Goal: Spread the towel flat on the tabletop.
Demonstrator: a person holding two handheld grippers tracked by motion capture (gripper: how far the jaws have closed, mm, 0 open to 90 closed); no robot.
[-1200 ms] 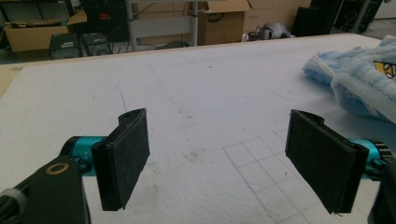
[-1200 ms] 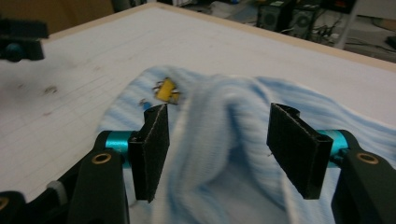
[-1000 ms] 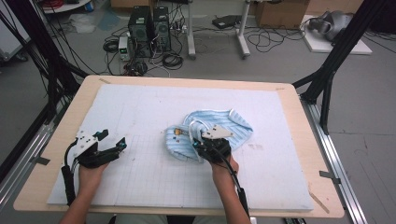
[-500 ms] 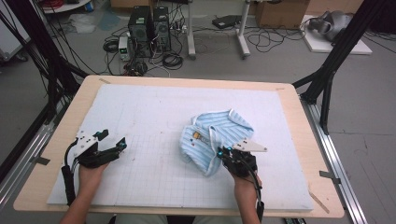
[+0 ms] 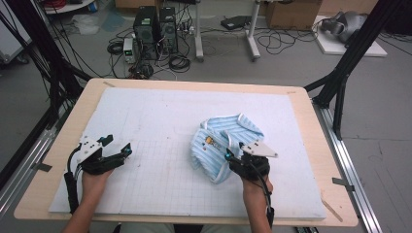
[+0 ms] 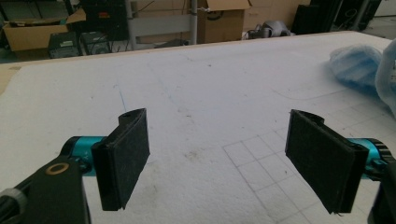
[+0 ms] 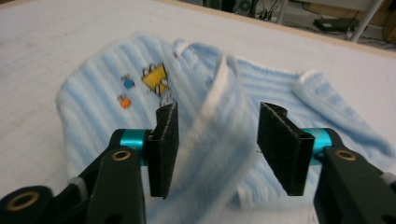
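A small light-blue striped garment [image 5: 218,141] with a yellow patch lies crumpled right of centre on the white gridded mat [image 5: 160,116]. My right gripper [image 5: 233,153] sits at the garment's near edge. In the right gripper view the garment [image 7: 107,102] spreads ahead, and a blurred white-edged fold of it stands between the jaws of my right gripper [image 7: 219,112], which are apart. My left gripper [image 5: 119,144] rests open on the mat at the near left, far from the cloth. Nothing lies between the jaws of my left gripper [image 6: 218,121], and the garment [image 6: 357,63] shows far right.
The mat lies on a wooden board [image 5: 301,97] with bare margins all round. Black frame struts [image 5: 340,82] rise at the back corners. Computer towers [image 5: 155,24] and cables sit on the floor beyond the far edge.
My right gripper has moved right and toward me, dragging the garment with it, and its jaws now stand apart around the fold. The left gripper has stayed put.
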